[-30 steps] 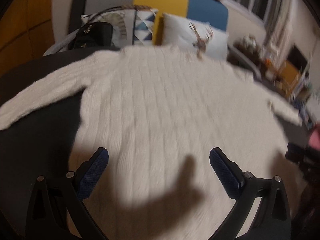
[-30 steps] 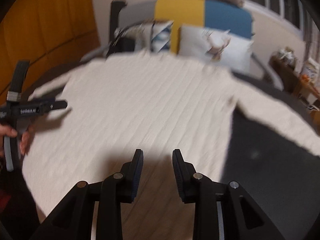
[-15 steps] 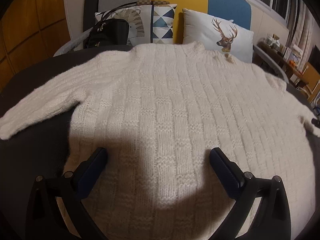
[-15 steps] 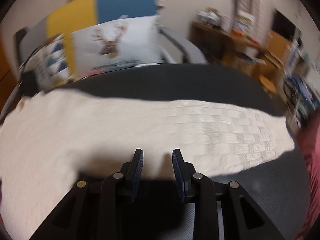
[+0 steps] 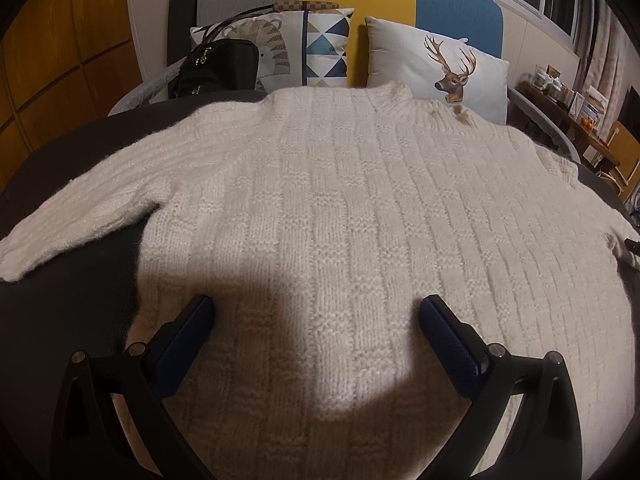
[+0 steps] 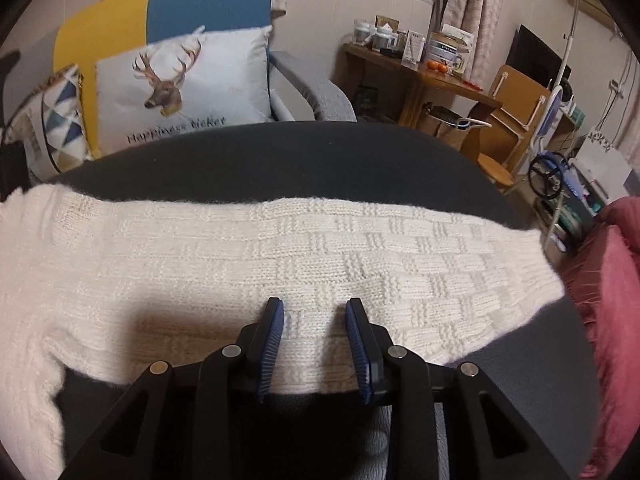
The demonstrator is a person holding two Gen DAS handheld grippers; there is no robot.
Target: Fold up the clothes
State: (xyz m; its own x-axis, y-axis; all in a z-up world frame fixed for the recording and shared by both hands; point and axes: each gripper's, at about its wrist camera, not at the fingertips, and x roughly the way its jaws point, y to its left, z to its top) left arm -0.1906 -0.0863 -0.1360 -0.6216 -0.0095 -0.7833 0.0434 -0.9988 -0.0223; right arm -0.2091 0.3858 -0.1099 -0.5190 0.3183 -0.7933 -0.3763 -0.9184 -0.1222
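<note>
The sweater (image 5: 360, 208), cream basket-weave knit, lies flat on the dark worktop (image 6: 280, 160), sleeves spread. The left hand-held gripper (image 5: 316, 320) gapes wide above its hem; the right hand-held gripper (image 6: 314, 320) stands partly open over one sleeve, holding nothing.

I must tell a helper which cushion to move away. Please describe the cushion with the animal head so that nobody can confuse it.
Find the sofa with grey, yellow and blue panels behind the white sweater. Two cushions lean on its back; the deer cushion is the right one. Only it shows an antlered deer head; the neighbour has triangles.
</note>
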